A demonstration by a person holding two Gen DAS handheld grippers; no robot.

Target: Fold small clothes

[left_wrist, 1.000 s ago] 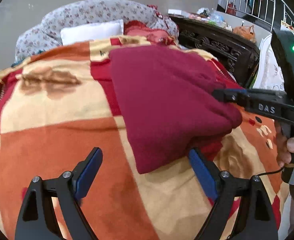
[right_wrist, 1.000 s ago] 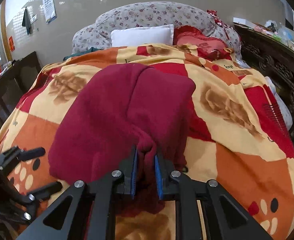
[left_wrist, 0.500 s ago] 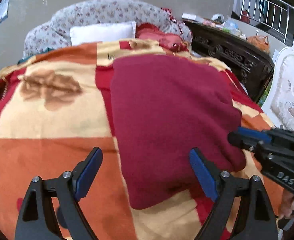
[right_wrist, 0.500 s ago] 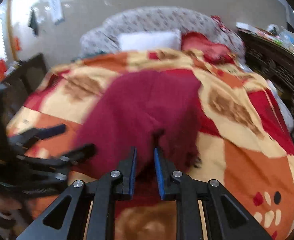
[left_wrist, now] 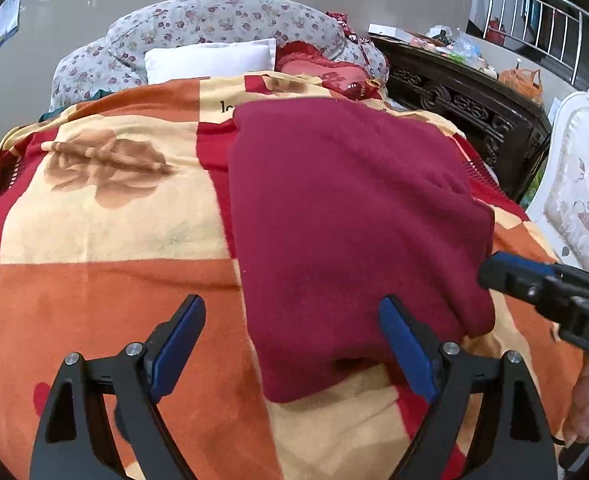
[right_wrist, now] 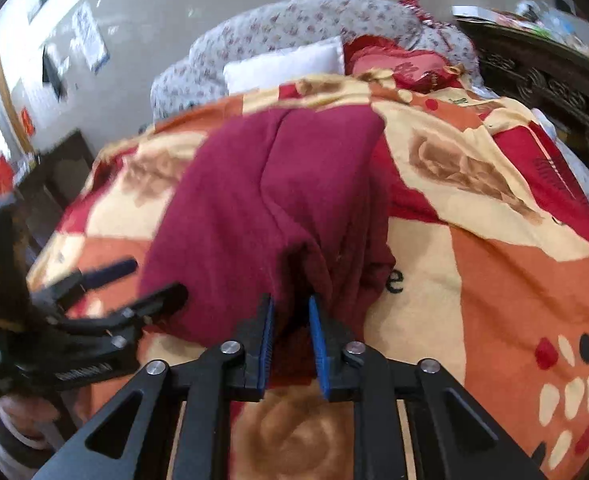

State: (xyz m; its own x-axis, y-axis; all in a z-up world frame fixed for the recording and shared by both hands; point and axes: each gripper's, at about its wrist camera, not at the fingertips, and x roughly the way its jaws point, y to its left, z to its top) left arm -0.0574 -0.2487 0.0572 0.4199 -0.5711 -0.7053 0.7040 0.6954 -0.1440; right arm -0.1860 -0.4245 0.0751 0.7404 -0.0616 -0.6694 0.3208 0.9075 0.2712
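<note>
Bed under orange, cream and red blanket (left_wrist: 94,300). Left gripper (left_wrist: 292,344), bottom of frame, spread wide above maroon garment's (left_wrist: 346,220) near edge. Right gripper (right_wrist: 290,320), lower centre, narrow gap, maroon fold between its blue pads; contact unclear. White pillow (left_wrist: 210,60) at top.

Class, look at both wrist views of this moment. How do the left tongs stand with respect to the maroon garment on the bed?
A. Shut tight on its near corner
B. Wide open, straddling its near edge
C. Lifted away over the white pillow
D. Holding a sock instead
B: the left tongs stand wide open, one blue pad either side of the near edge of the maroon garment, gripping nothing.
</note>
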